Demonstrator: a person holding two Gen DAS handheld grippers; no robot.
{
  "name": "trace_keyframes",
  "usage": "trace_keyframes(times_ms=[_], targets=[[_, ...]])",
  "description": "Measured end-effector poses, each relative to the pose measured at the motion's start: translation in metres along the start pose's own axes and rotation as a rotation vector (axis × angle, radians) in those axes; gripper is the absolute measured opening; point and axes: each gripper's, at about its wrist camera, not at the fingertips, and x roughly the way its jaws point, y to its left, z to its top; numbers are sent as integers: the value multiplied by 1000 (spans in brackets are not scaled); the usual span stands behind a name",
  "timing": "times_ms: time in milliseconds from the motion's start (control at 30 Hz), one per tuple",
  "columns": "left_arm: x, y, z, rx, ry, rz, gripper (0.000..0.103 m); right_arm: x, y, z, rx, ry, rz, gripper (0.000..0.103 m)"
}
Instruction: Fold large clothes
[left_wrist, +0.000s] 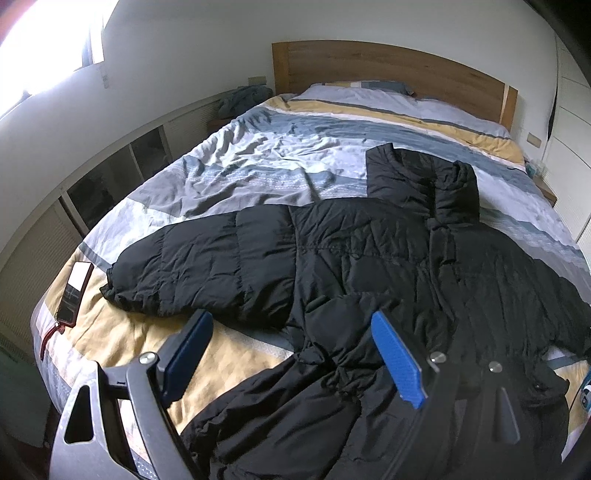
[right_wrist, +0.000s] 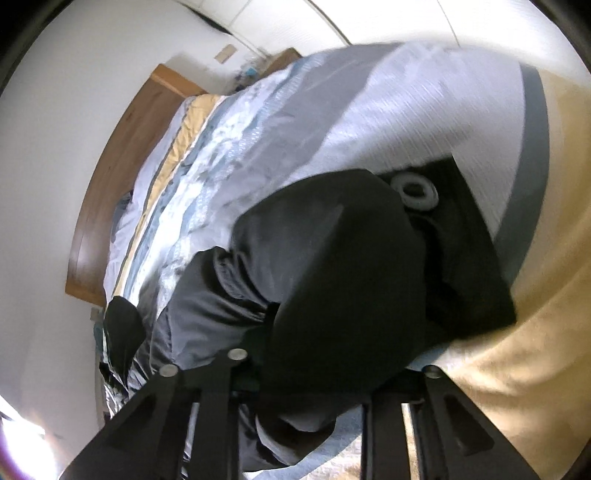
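A black puffer jacket (left_wrist: 369, 251) lies spread across the patterned bed cover (left_wrist: 258, 155), collar toward the headboard and one sleeve stretched to the left. My left gripper (left_wrist: 291, 315) hovers open over the jacket's lower left part, and nothing sits between its blue pads (left_wrist: 395, 354). In the right wrist view a bunched fold of the jacket (right_wrist: 332, 258) rises right in front of the camera and hides the fingertips of my right gripper (right_wrist: 314, 373), which is shut on that fabric. A white ring-shaped piece (right_wrist: 413, 192) shows on the jacket there.
A phone (left_wrist: 75, 291) lies near the bed's front left corner. A wooden headboard (left_wrist: 388, 62) and pillows stand at the far end. A low shelf (left_wrist: 110, 173) runs along the left wall, with a cloth heap (left_wrist: 243, 98) at its far end. A nightstand (left_wrist: 546, 184) is at the right.
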Motion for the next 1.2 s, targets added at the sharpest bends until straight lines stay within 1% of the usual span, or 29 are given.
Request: trace_keyframes(times_ms=[67, 167, 267, 433, 567, 667, 767, 967, 1100, 1200], targets=[[-1, -1, 0, 0, 1, -2, 88, -3, 7, 2, -32, -8, 2, 15], [-2, -1, -1, 2, -2, 3, 88, -11, 22, 6, -92, -27, 11, 12], [-3, 0, -1, -4, 0, 1, 88, -20, 40, 7, -164, -47, 19, 10], [-5, 2, -3, -9, 7, -8, 88, -38, 75, 8, -262, -77, 70, 10], [-11, 9, -7, -18, 3, -28, 88, -55, 105, 1, -349, -93, 106, 10], [-19, 15, -6, -24, -7, -50, 88, -64, 124, -6, -388, -97, 136, 9], [-26, 20, -4, -25, -20, -61, 88, -75, 148, -20, -450, -100, 167, 9], [-37, 36, 1, -51, -31, -84, 88, -91, 208, -66, -587, -69, 259, 9], [-39, 51, 1, -73, -30, -95, 88, -90, 240, -112, -678, -16, 306, 10], [-39, 63, -1, -79, -26, -98, 88, -82, 255, -149, -734, 31, 312, 10]])
